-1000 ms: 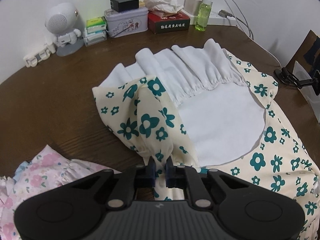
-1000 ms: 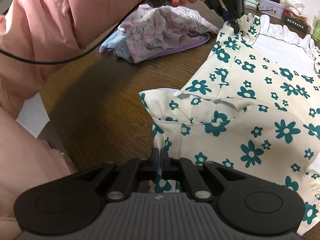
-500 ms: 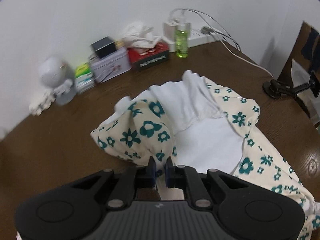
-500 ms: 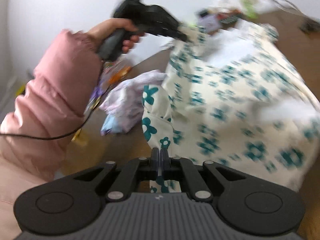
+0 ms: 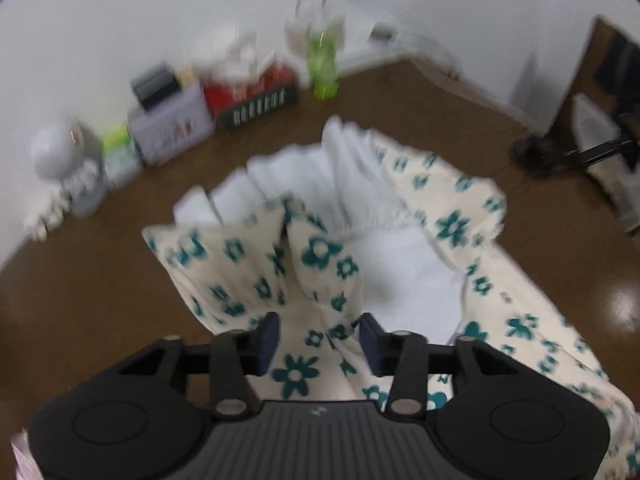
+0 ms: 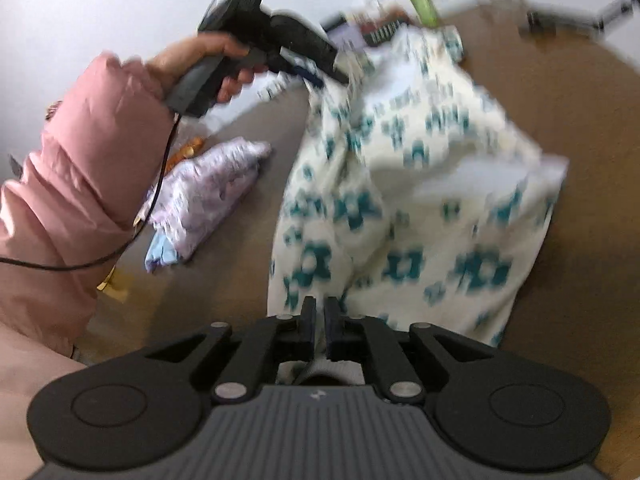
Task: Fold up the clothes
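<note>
Floral dress point(image 5: 320, 256) bunched ahead of left hand-held gripper point(image 5: 318, 338), white lining up, partly on the bench point(image 5: 100, 280); jaws wide, cloth lying loose between them. Right hand-held gripper point(image 6: 319, 322) pinches a dress edge, jaws narrow. No tidy fold visible; flattening and folding left. Another garment point(image 6: 208, 188) heaped left of it.

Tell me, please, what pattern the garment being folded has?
Cream with teal flowers, white lining; the garment shows best in the left wrist view.
</note>
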A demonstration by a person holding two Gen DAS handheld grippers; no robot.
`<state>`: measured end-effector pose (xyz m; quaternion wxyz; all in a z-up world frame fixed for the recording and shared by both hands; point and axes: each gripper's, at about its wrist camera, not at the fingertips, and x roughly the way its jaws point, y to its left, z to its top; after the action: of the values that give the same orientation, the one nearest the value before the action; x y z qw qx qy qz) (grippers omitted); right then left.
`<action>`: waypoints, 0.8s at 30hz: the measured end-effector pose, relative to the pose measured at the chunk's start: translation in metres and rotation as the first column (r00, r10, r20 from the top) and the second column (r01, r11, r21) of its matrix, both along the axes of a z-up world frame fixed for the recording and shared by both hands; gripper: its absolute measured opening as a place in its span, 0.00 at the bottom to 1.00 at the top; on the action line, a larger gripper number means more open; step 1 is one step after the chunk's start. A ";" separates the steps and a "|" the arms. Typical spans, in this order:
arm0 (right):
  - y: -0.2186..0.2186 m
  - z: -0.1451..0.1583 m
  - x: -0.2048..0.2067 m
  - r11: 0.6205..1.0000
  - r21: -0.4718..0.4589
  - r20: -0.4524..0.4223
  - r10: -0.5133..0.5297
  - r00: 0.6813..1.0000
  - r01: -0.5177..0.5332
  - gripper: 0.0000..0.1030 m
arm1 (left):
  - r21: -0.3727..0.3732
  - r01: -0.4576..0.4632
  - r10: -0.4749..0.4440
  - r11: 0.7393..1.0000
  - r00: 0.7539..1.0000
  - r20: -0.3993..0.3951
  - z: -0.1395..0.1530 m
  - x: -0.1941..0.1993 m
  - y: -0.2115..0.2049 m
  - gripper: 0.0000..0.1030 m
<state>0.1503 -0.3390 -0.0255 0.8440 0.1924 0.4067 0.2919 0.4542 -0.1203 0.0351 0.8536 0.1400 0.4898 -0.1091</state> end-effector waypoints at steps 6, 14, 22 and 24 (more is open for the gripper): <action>0.019 0.035 0.017 0.992 -0.094 0.151 0.102 0.983 -0.088 0.09 | 0.099 0.032 -0.045 0.995 0.991 0.127 0.023 -0.004 0.028 0.42; 0.065 0.003 0.043 0.903 -0.401 0.126 0.219 0.968 -0.152 0.09 | 0.125 0.195 -0.206 0.973 0.975 0.085 -0.048 0.014 0.033 0.21; 0.044 -0.010 0.050 0.917 -0.382 0.093 0.160 0.983 -0.113 0.08 | 0.064 0.160 -0.167 0.985 0.980 0.110 -0.060 0.006 0.056 0.20; 0.040 -0.011 0.051 0.917 -0.383 0.088 0.156 0.984 -0.111 0.08 | 0.072 0.160 -0.168 0.984 0.979 0.119 -0.058 -0.003 0.057 0.19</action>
<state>0.2016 -0.2988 -0.0368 0.8656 -0.0187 0.4172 0.2763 0.4514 -0.0633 -0.0230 0.8658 0.2129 0.4256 -0.1548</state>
